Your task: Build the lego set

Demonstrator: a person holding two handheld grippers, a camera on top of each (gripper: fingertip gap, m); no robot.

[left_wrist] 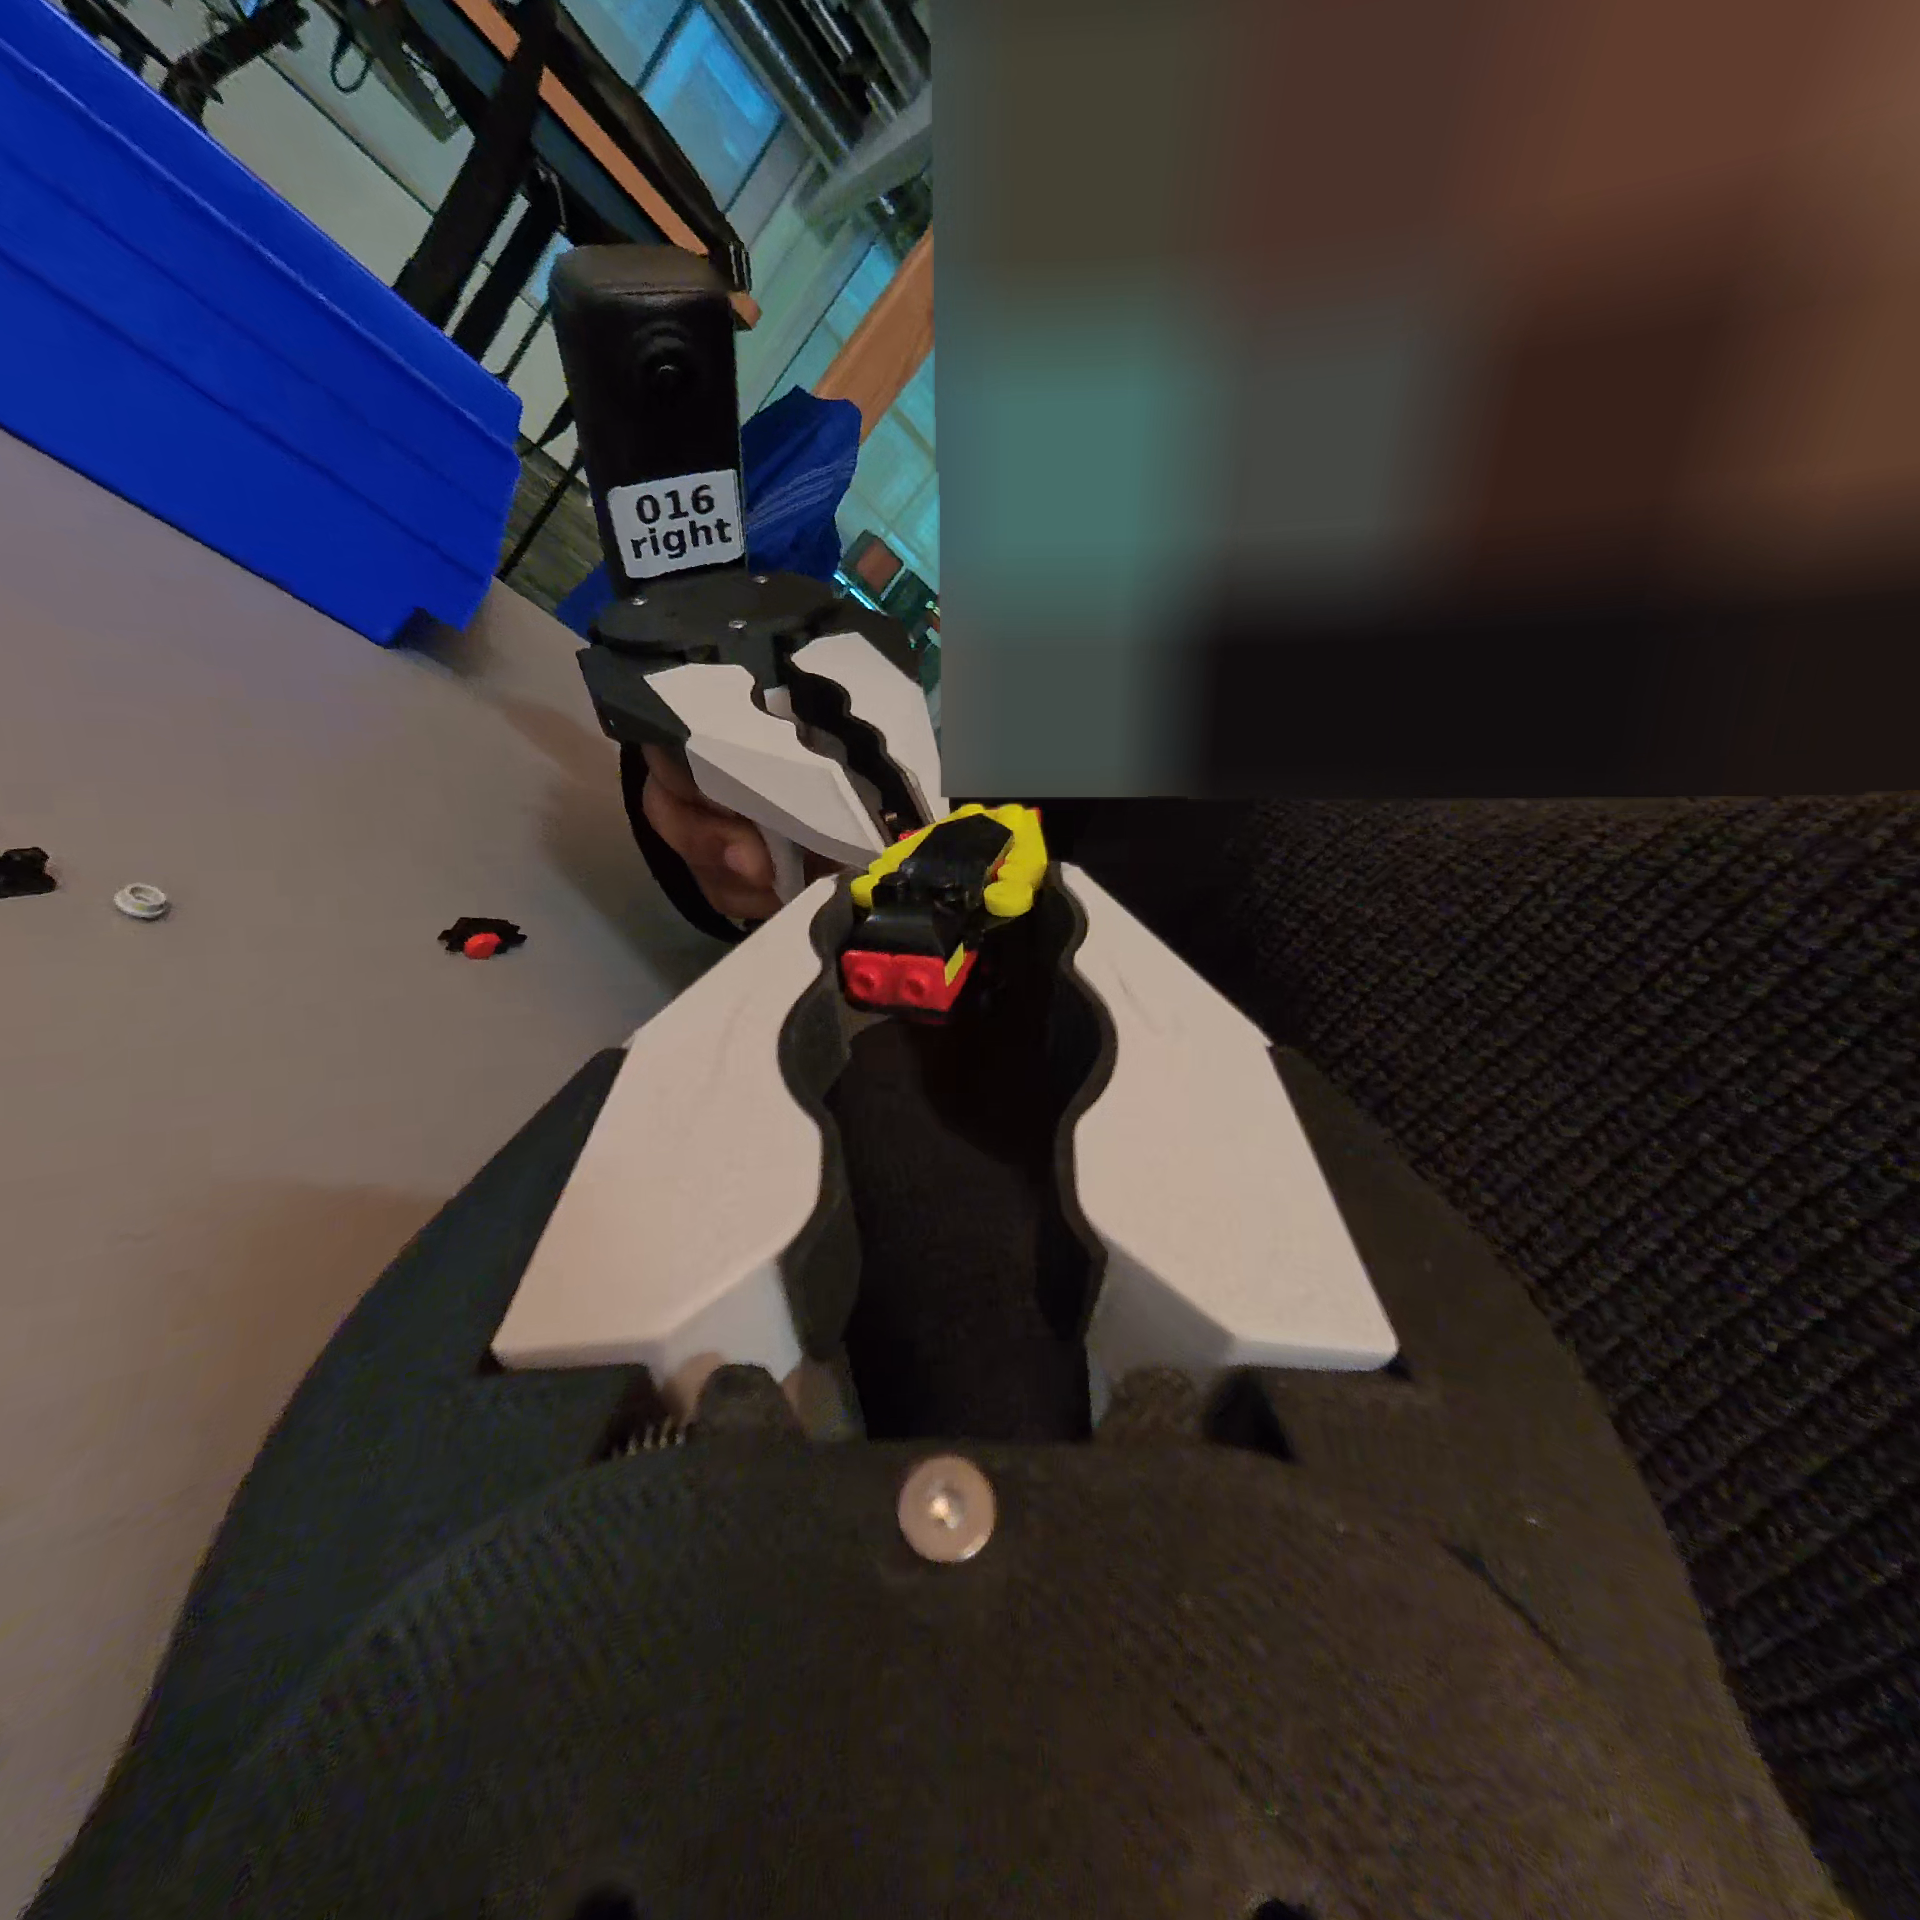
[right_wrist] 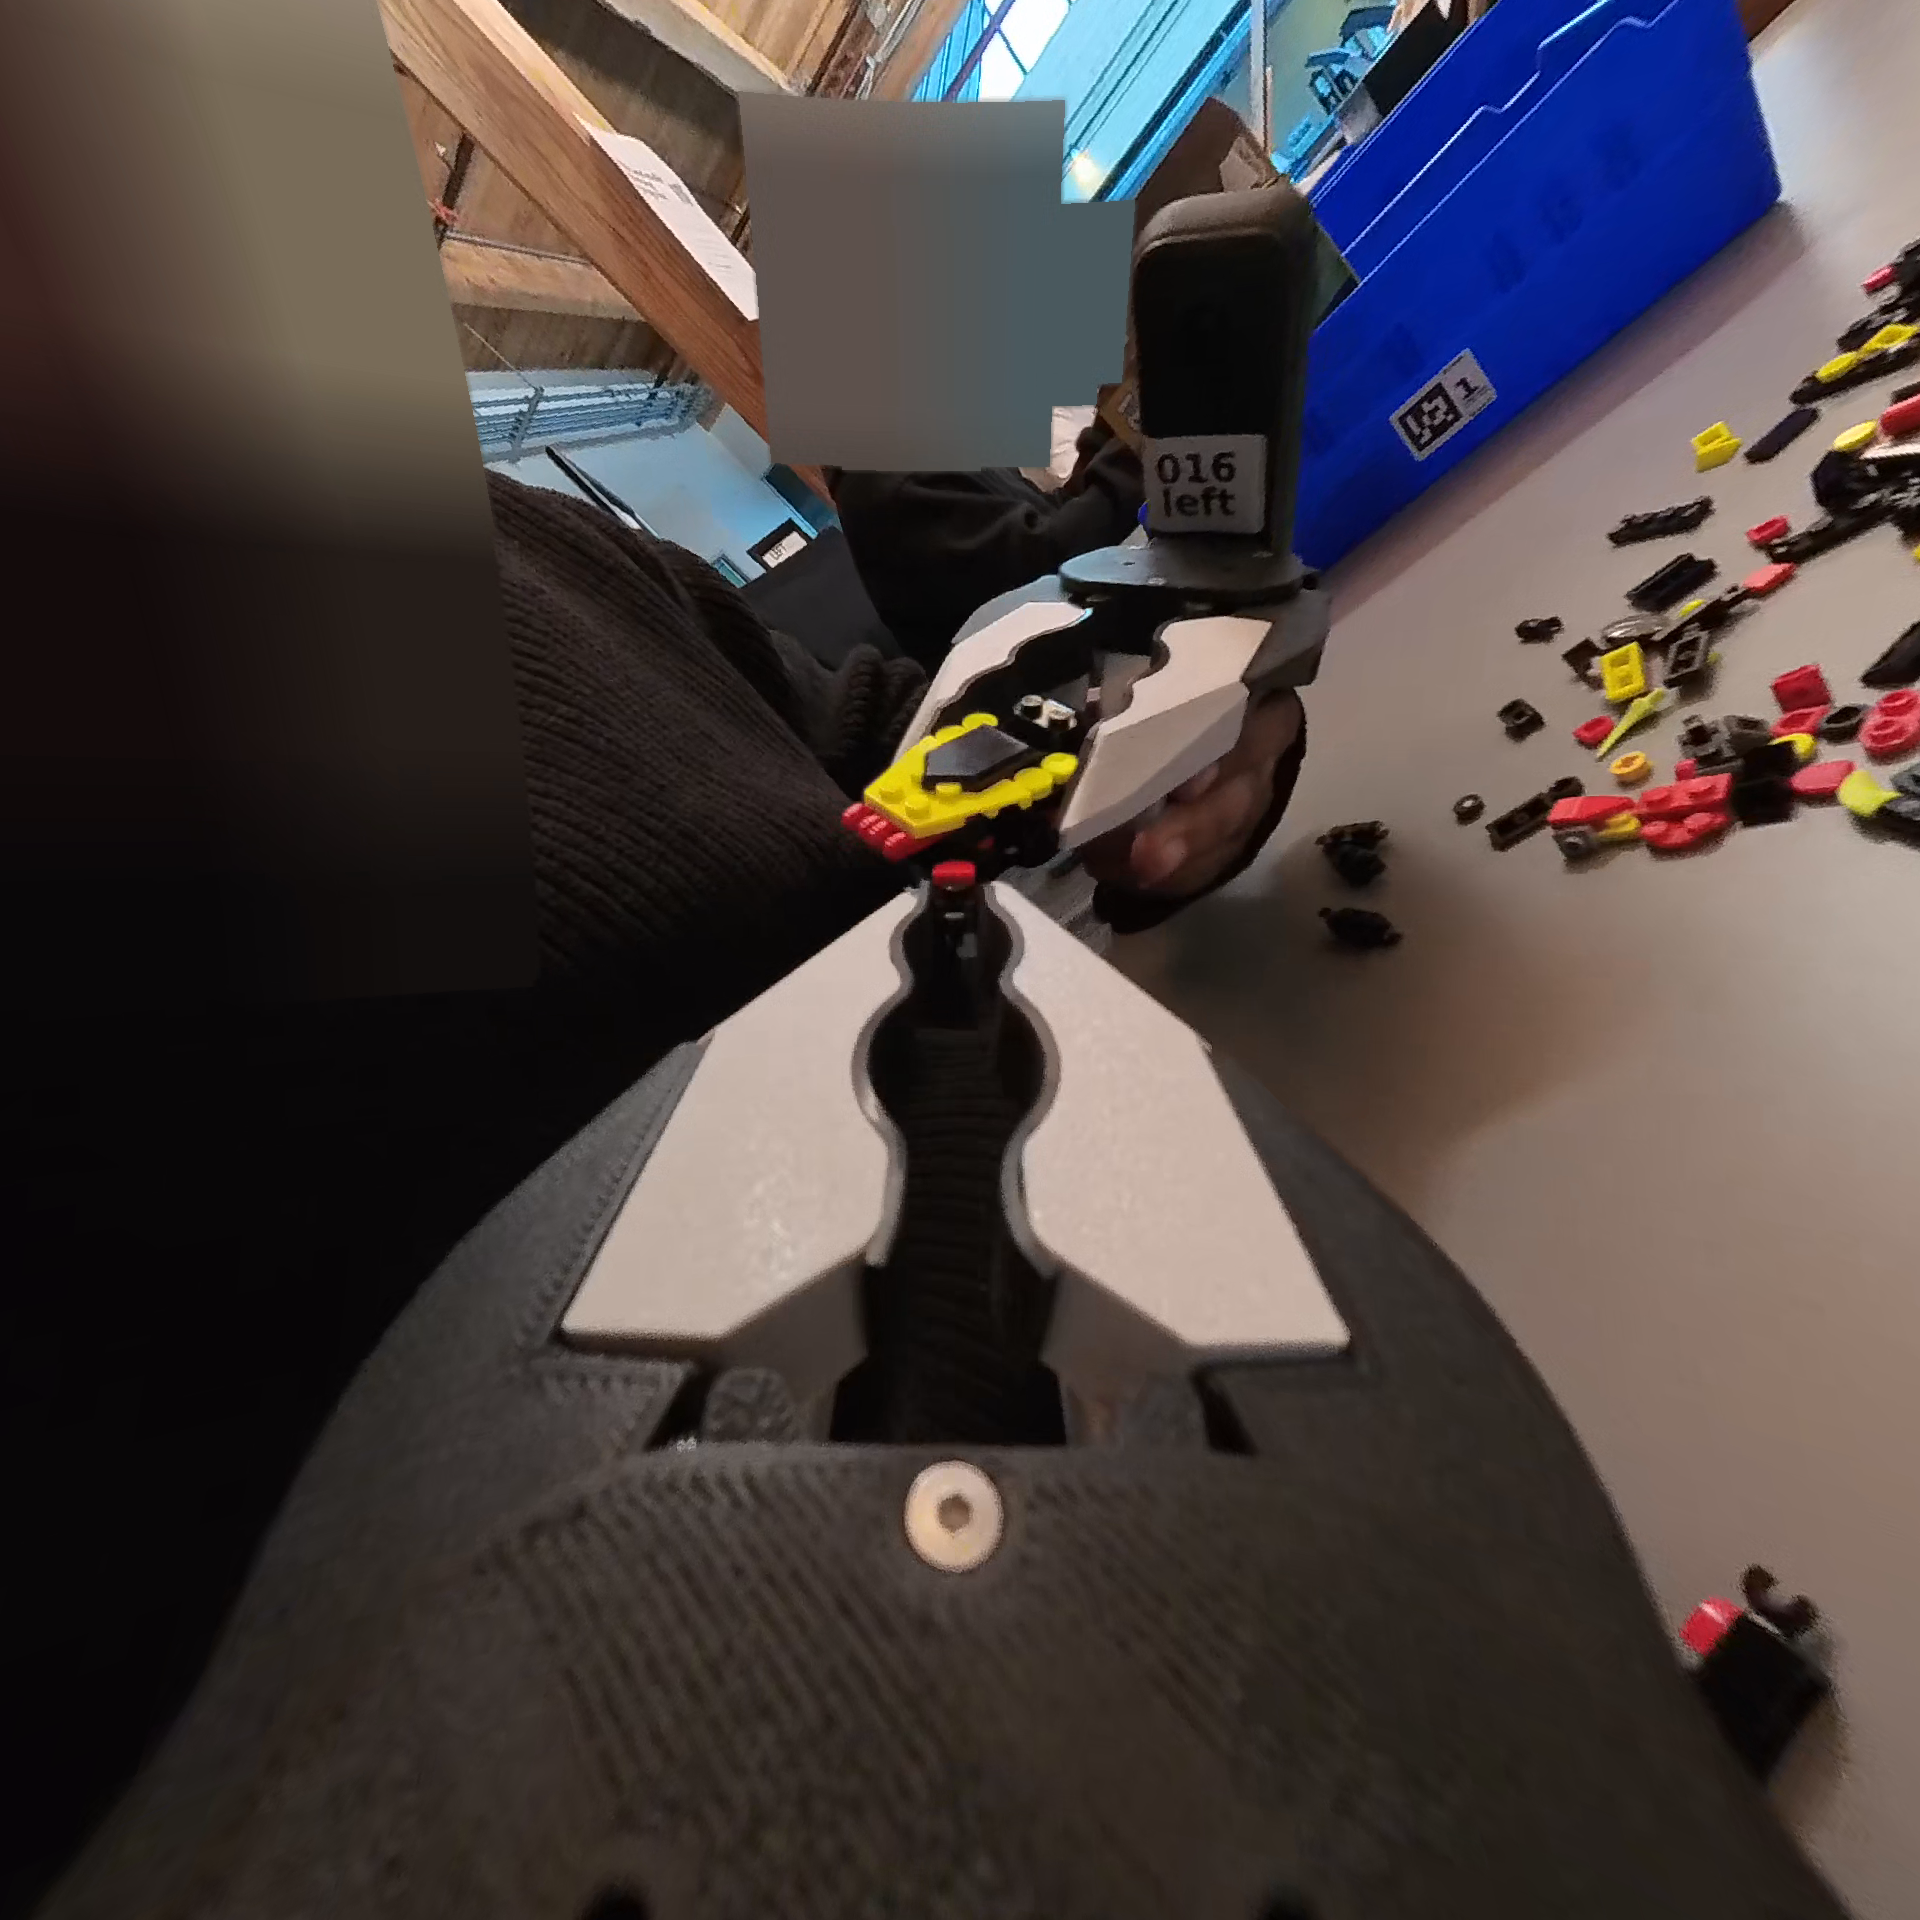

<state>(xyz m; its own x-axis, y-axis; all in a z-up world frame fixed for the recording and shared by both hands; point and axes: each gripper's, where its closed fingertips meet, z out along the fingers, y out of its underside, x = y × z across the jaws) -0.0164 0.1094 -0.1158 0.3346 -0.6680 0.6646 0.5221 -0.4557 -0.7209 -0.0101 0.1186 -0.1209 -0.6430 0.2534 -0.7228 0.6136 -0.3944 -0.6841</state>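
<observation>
Brick model (left_wrist: pixel 940 914), yellow plates over black and red pieces, sits clamped between the fingers of the left gripper (left_wrist: pixel 948 940), held up above the grey table (left_wrist: pixel 260 1039) rather than resting on it; both pads bear on its black lower body, with the yellow plate and red tail end standing clear beyond the tips; judged light and rigid, hard smooth plastic, but prone to coming apart at the stud joints if squeezed or twisted across a seam; best hold looks to be on the thick black core, not the thin yellow edge; right gripper (right_wrist: pixel 954 894) fingers nearly together, pinching a small dark piece with a red round stud (right_wrist: pixel 953 876) at the very tips; that stud sits just below the underside of the model, very near, contact not resolvable; loose red, yellow and black bricks (right_wrist: pixel 1714 748) lie scattered on the table well apart, beside a blue bin (right_wrist: pixel 1538 260).
</observation>
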